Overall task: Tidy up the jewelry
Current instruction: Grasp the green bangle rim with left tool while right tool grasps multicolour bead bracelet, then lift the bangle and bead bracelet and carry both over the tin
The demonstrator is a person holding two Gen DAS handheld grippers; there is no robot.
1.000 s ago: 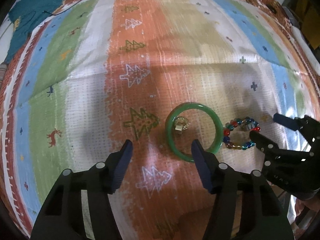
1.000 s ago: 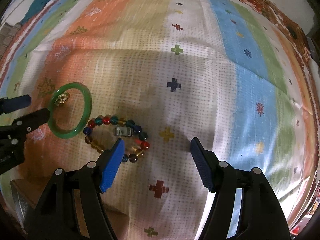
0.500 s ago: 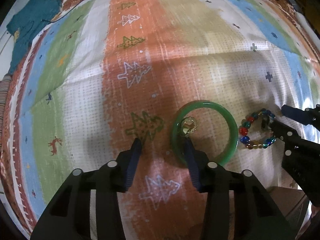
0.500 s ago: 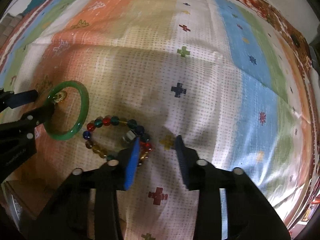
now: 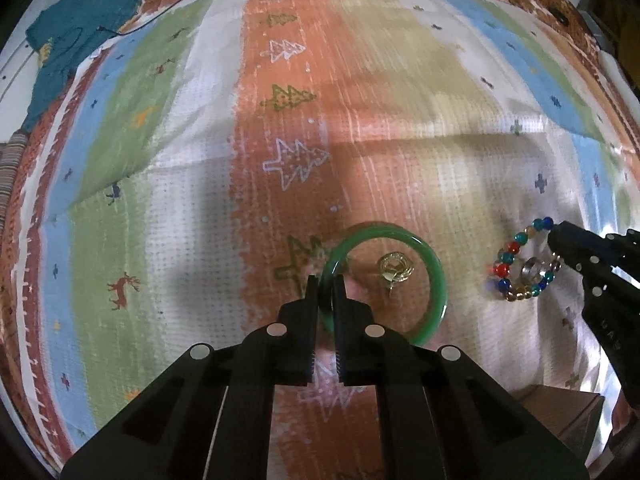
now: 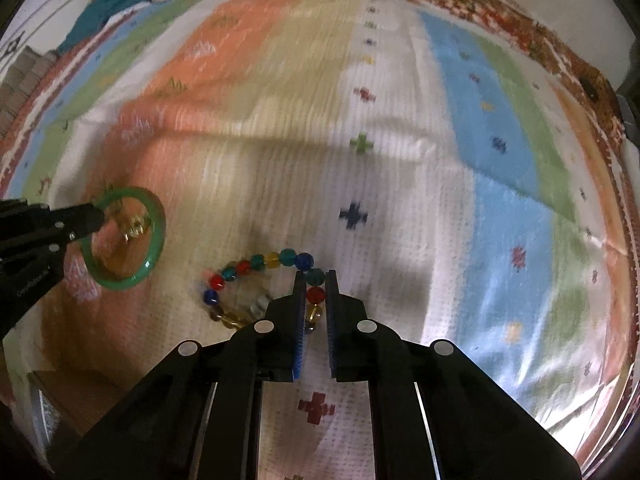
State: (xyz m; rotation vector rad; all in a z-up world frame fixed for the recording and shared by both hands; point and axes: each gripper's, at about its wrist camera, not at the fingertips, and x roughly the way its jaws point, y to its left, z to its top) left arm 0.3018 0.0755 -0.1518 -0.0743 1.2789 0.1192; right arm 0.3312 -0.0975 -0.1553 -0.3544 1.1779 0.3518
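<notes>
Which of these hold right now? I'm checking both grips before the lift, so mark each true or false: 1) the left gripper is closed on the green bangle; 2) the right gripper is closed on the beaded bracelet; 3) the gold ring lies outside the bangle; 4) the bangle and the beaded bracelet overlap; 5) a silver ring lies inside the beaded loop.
1) True. The left gripper is shut on the rim of the green bangle.
2) True. The right gripper pinches the beaded bracelet at one side of its loop.
3) False. The gold ring lies inside the bangle.
4) False. They lie apart on the striped cloth.
5) True. The silver ring sits within the beads.
</notes>
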